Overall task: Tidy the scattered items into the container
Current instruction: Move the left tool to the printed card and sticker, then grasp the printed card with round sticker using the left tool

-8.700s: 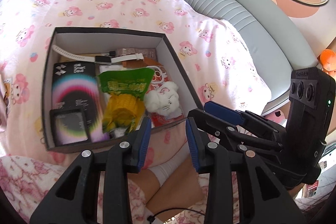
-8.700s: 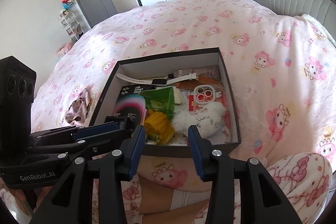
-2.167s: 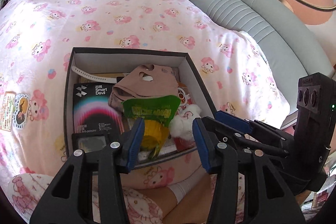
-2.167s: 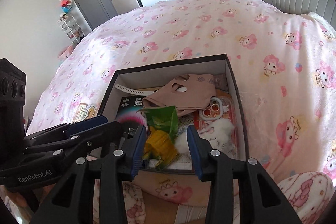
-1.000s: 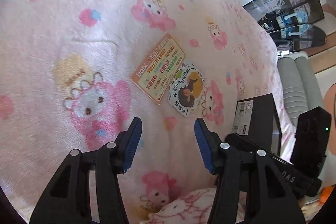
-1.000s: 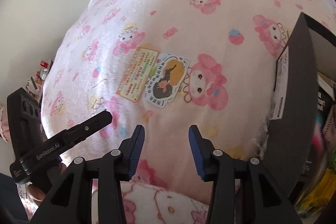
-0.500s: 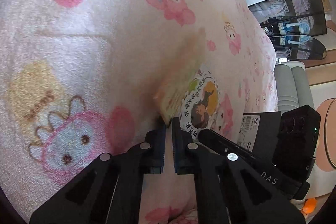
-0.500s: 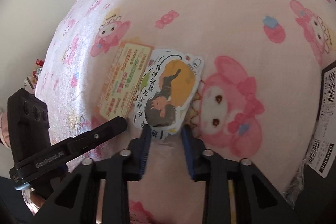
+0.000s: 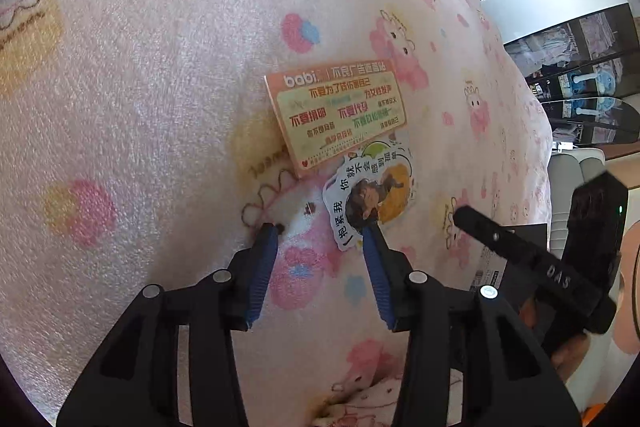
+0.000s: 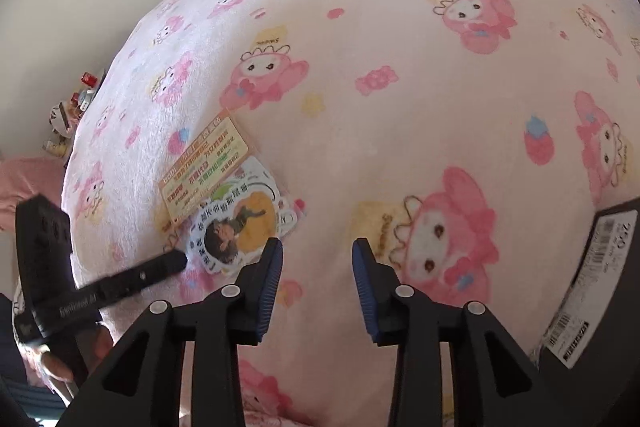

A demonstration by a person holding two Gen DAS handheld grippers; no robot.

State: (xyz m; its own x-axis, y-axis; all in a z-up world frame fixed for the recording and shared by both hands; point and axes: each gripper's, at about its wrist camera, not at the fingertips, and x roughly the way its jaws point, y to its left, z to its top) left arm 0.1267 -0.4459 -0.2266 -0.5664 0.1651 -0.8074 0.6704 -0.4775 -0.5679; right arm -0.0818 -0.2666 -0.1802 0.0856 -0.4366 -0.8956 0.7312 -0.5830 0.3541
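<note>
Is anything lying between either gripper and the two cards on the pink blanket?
Nothing visible does. The orange rectangular card and the white die-cut cartoon sticker lie bare on the blanket, just ahead of the opening, empty left gripper and right gripper.

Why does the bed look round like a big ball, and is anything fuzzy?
Both wrist views use a fisheye lens, so the pink blanket bulges and the corners go dark. Left wrist view: the orange card reads sharp and casts a small shadow on its left. Right wrist view: the cartoon sticker is a little soft, and the left gripper looks smeared.
</note>
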